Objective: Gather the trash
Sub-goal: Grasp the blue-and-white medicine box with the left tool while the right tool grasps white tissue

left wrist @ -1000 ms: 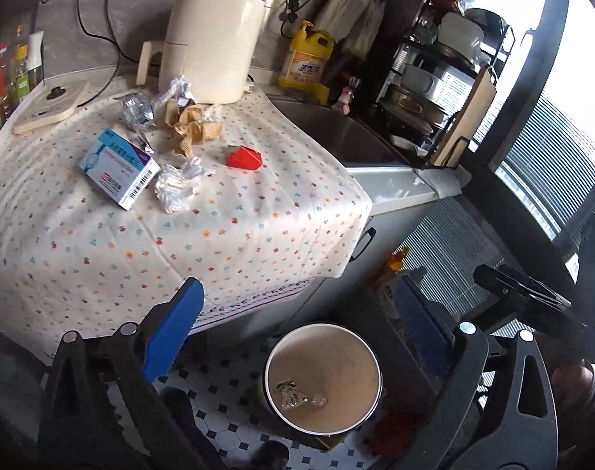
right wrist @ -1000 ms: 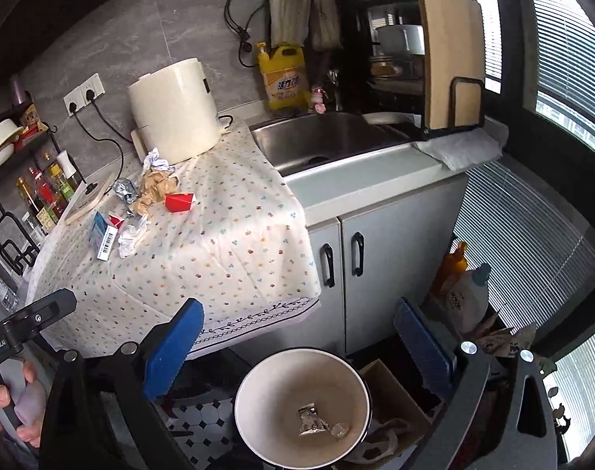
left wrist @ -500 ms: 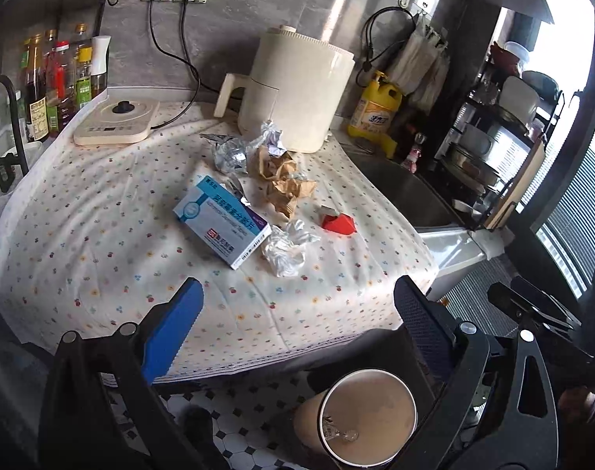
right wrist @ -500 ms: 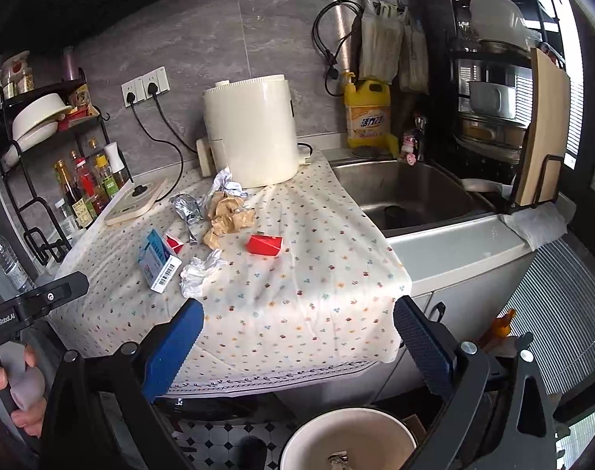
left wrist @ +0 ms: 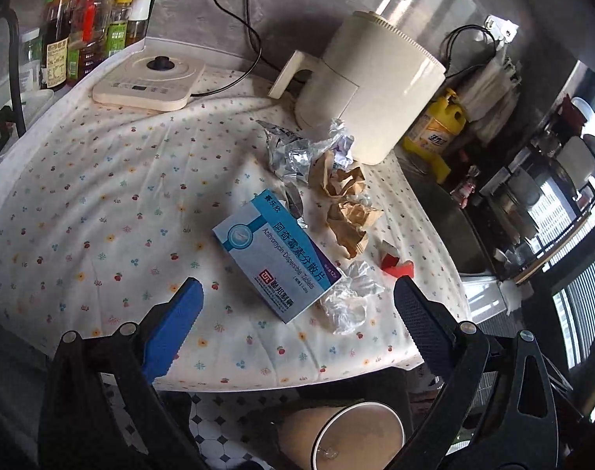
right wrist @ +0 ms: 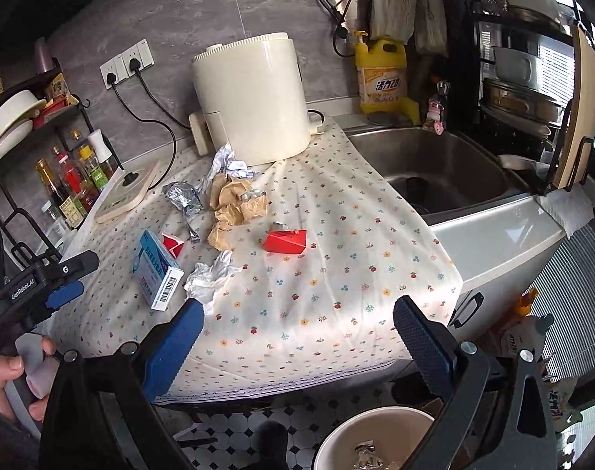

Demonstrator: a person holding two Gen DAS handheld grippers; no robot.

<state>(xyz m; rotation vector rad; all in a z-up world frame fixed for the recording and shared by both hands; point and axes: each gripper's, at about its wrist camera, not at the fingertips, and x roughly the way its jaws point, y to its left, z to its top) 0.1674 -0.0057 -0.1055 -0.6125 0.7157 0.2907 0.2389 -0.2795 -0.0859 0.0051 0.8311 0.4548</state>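
Both grippers, left gripper [left wrist: 295,313] and right gripper [right wrist: 297,331], hover with jaws apart and empty above the floral-clothed surface [right wrist: 336,235] near a blue-and-white cardboard medicine box [left wrist: 276,264].

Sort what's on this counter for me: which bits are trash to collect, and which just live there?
Trash job: medicine box, clear wrapper, brown paper wads, foil scraps, red cartons, bin.

Just there: air fryer, kettle base, detergent bottle, sauce bottles, sink.
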